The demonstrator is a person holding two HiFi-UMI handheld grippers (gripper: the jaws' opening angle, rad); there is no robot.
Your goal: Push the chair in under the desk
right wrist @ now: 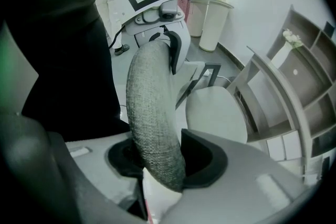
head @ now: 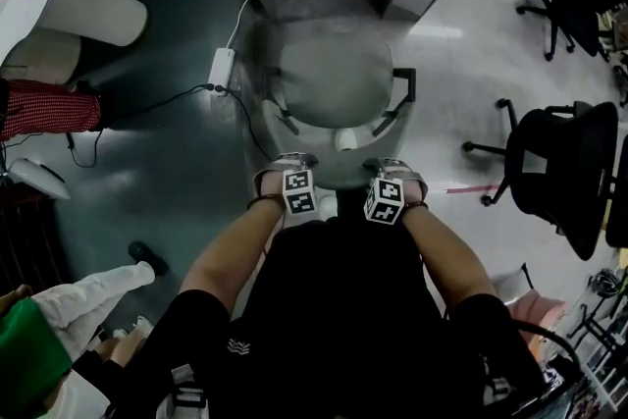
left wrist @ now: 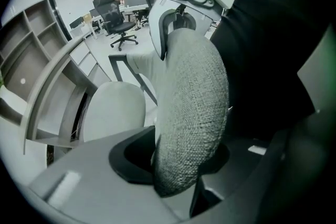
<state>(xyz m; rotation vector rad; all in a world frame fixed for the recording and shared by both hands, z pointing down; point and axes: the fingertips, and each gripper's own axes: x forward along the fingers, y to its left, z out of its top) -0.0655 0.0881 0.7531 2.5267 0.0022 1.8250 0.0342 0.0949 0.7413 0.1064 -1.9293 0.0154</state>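
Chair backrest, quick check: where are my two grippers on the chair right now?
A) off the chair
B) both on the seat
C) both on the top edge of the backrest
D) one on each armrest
C: in each gripper view the grey fabric backrest stands between the fingers, and the head view shows the left gripper and right gripper side by side on its top edge.

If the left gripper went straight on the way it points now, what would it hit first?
The grey woven-fabric chair backrest: its top edge is already clamped between the left gripper's jaws, so it seems to have no free travel.
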